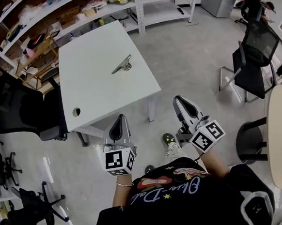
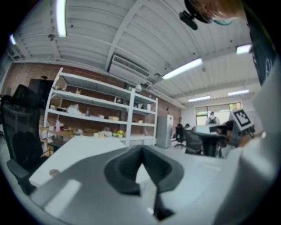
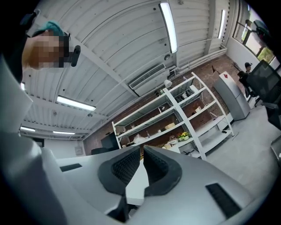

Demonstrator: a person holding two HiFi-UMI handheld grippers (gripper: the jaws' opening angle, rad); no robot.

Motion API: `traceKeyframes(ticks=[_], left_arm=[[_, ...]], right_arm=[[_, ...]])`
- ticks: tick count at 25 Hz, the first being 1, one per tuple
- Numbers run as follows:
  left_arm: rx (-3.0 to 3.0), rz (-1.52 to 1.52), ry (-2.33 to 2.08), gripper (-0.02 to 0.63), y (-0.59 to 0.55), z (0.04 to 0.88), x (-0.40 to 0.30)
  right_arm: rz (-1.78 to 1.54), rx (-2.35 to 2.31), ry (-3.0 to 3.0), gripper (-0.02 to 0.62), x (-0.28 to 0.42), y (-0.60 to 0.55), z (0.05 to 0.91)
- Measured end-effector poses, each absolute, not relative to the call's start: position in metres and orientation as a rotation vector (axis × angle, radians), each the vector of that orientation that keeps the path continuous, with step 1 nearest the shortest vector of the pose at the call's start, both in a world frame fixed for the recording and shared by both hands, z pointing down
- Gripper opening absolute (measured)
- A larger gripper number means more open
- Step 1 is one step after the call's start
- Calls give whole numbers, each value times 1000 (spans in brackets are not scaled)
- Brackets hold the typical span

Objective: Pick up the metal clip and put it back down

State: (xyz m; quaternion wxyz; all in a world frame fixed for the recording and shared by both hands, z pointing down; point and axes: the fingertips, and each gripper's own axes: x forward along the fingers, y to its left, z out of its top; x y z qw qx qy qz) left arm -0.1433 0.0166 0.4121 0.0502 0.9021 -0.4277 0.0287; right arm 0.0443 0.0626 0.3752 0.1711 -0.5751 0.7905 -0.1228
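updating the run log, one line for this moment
phase: before pickup | silver metal clip: on white table, untouched | left claw: shut, empty | right claw: shut, empty

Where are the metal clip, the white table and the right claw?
metal clip [image 1: 122,65]: head view, middle of its body.
white table [image 1: 98,93]: head view, bare top nearer the person than the clip.
right claw [image 1: 178,101]: head view, its closed tips.

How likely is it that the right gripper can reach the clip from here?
Probably not yet: the right gripper hangs short of the table, and the clip lies mid-table. Nothing blocks the way; stepping closer should do.
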Motion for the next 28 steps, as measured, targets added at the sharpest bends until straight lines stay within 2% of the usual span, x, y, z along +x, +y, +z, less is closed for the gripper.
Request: traceKeyframes(ticks=[9,21,23,28], left_arm=[[2617,45,-1590,2,-78,397,-73],[2532,94,-1677,2,-107,403,-66],[2527,89,-1684,2,-107,402,-65],[2483,107,-1720,2,-106,405,-73]], right_arm=[[-356,-1352,2486,15,109,-76,364],[-335,-1269,2625,16,96,-136,386],[-219,-1307,2748,17,88,-151,400],[310,-1470,3114,17,61,-210,438]])
